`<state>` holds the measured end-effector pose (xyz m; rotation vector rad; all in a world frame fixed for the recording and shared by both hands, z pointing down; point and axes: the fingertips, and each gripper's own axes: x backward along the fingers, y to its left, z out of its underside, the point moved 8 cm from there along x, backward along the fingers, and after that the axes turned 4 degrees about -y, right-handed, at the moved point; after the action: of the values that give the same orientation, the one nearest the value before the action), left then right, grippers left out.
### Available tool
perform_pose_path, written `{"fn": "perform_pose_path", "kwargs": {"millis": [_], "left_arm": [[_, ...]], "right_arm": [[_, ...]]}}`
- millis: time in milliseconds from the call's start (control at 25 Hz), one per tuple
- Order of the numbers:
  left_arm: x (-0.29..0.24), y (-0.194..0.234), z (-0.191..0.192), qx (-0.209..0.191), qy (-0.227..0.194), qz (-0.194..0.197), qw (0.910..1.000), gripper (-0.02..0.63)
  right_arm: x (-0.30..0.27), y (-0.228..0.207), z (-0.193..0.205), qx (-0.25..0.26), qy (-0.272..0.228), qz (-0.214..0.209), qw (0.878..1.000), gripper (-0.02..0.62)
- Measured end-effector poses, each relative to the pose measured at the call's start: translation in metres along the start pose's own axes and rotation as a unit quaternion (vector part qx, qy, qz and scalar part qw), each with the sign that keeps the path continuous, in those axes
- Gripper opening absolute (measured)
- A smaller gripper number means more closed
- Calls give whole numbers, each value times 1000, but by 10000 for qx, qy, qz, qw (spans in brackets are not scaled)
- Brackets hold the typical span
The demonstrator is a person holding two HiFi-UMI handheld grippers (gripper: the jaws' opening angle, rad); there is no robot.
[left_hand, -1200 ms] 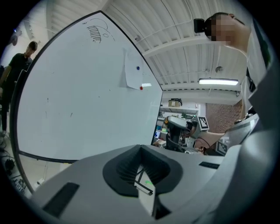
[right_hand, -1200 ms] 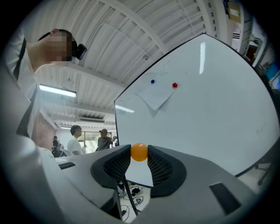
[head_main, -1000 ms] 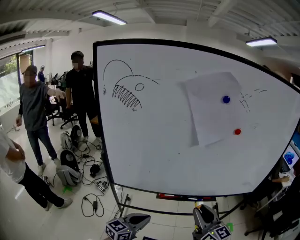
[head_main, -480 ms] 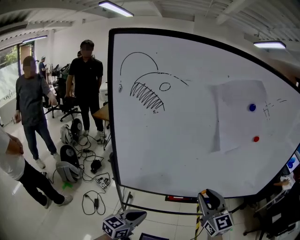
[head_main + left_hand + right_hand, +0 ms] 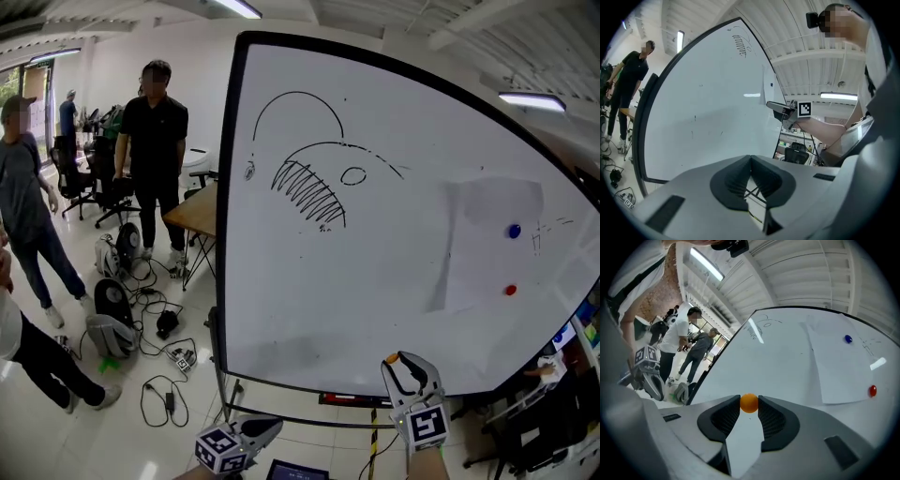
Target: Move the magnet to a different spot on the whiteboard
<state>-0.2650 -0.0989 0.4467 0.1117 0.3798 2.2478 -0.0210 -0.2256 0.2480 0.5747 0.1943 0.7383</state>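
Step in hand, as I read it: the magnet, a small orange ball, is off its spot and waiting to be set down somewhere new.

- Right gripper: jaws are standing partly apart and pinching the magnet at their very tips, one pad on each side. Nothing else is between them.
- Left gripper: jaws are closing tip to tip, nothing in them.
- Whiteboard: drawing is sitting at 11 o'clock and paper at 3 o'clock. The paper is bearing a blue magnet and, at 6 o'clock of that one, a red magnet.
- In the head view the magnet is hanging before the board's lower edge at 5 o'clock, well apart from the paper. I cannot tell whether it is touching the board.

Next move, my judgement: it is calling for a bare patch, the magnet pressed flat against it, then the jaws opened wide enough to slip off without dragging it.

Pose:
- The right hand is holding its gripper about level, jaws aiming at the board, marker cube facing the head camera.
- The left hand is hanging lower, at 7 o'clock of the head view, also aiming at the board and idle.
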Motion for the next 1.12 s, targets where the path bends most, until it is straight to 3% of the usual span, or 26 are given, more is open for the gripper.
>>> {"fn": "perform_pose_path", "kwargs": {"millis": [280,520,720,920,1120], "left_arm": [[12,44,-12,-17,-32,3,10000,34],[14,70,-27,-216,-38,90,9997,33],[18,87,-32,-236,7,229,9995,34],[20,101,-34,-213,-6,323,9993,33],[27,111,-39,-188,-61,304,9993,34]], "right_arm": [[-49,-10,-7,713,524,293,9956,137],[-84,-16,-9,1195,1123,901,9823,138],[-96,-15,-21,1377,893,1486,9752,138],[-108,-14,-28,1279,551,1626,9768,140],[-118,-15,-29,868,499,1748,9795,140]]}}
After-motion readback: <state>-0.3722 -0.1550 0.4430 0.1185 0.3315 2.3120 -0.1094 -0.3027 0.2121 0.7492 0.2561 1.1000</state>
